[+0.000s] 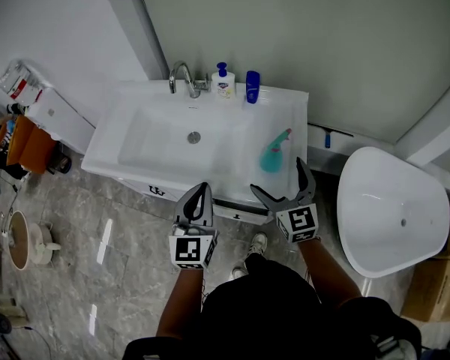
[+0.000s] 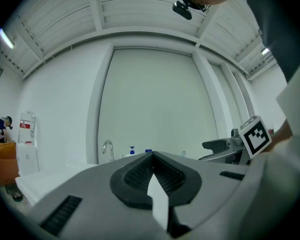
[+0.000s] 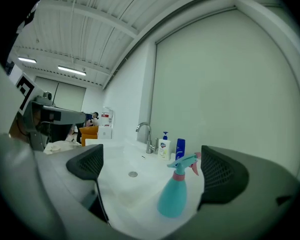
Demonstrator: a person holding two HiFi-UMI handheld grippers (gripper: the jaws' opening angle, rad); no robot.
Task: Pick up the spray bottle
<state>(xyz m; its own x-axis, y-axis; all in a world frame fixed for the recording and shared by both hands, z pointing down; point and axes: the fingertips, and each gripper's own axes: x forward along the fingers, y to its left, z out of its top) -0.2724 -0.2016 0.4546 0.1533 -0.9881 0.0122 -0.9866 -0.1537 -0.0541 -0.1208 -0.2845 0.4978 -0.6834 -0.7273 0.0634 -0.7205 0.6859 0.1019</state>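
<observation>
A teal spray bottle [image 1: 273, 153] with a pink trigger stands upright on the right side of the white sink [image 1: 165, 171]. In the right gripper view the spray bottle [image 3: 174, 194] stands between the two open jaws, a little beyond them. My right gripper [image 1: 283, 186] hovers open at the sink's front edge, just short of the bottle. My left gripper [image 1: 198, 201] is shut and held at the sink's front edge left of it. In the left gripper view the left gripper [image 2: 153, 170] has its pads pressed together with nothing held.
A faucet [image 1: 181, 76], a white soap pump bottle [image 1: 224, 82] and a blue bottle [image 1: 252, 87] line the sink's back edge. A white tub [image 1: 390, 210] stands to the right. A white cabinet [image 1: 56, 115] and orange item [image 1: 28, 145] are at left.
</observation>
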